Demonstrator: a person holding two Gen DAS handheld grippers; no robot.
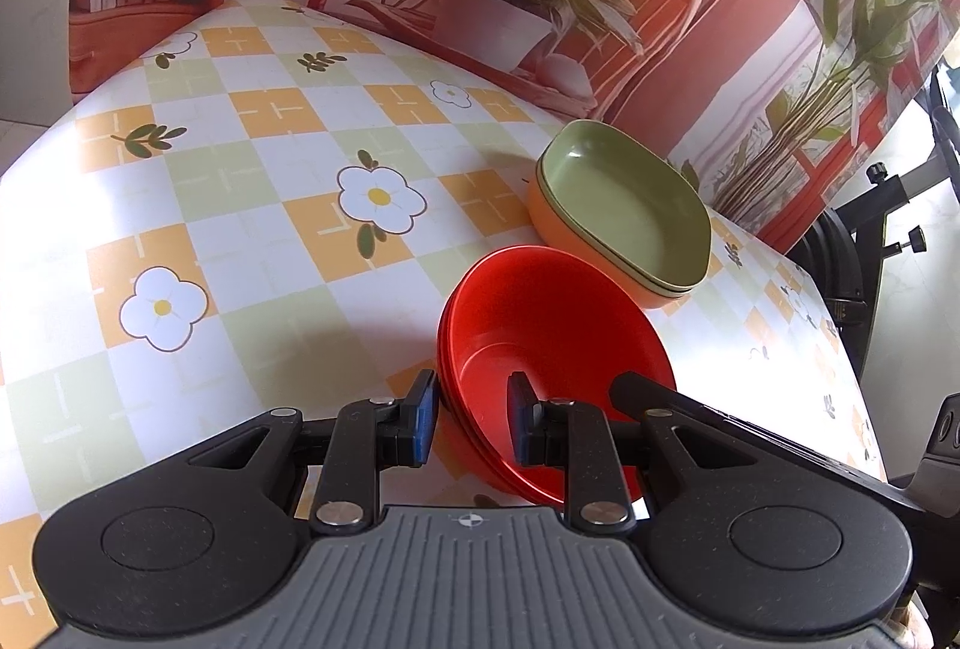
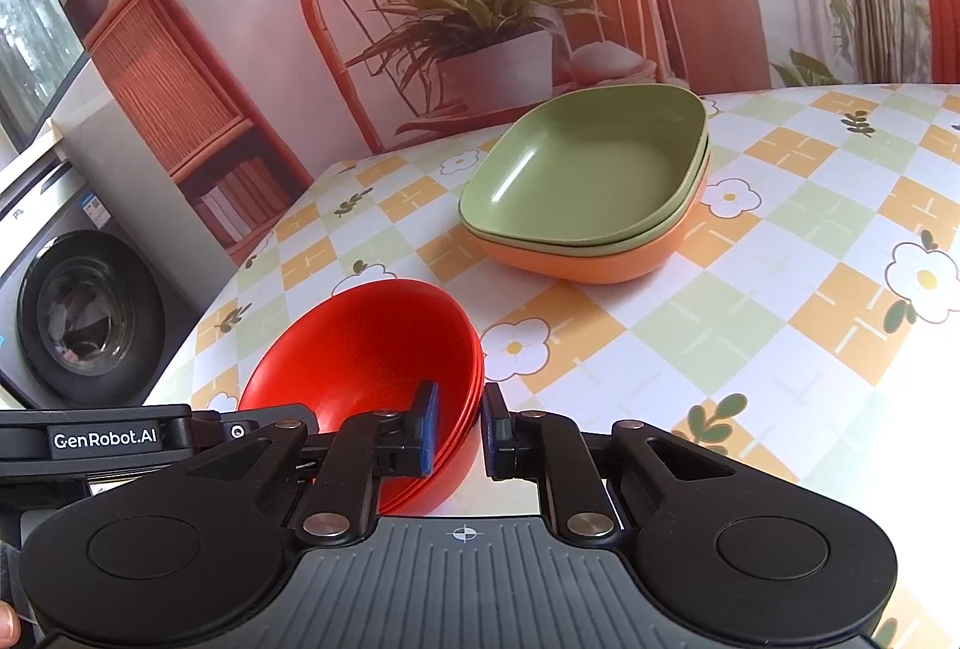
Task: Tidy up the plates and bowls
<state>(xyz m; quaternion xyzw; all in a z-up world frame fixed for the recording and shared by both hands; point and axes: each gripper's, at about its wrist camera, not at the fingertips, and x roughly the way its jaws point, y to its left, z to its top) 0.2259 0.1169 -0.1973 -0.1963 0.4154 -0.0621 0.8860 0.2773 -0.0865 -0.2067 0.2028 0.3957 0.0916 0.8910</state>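
Both grippers, left (image 1: 471, 418) and right (image 2: 459, 424), straddling rim of red bowls (image 2: 366, 349), jaws not visibly clamped. Plates (image 2: 591, 181) stacked beyond. Sorting looks nearly done.

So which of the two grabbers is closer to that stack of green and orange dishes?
Hard to call. Both the left gripper and right gripper straddle the red bowls' rim; the dishes lie beyond both.

Your checkered flower-print tablecloth (image 2: 750, 301) carries stacked red bowls (image 2: 360, 343) near you and stacked plates (image 2: 576, 181) (green over orange) farther back.
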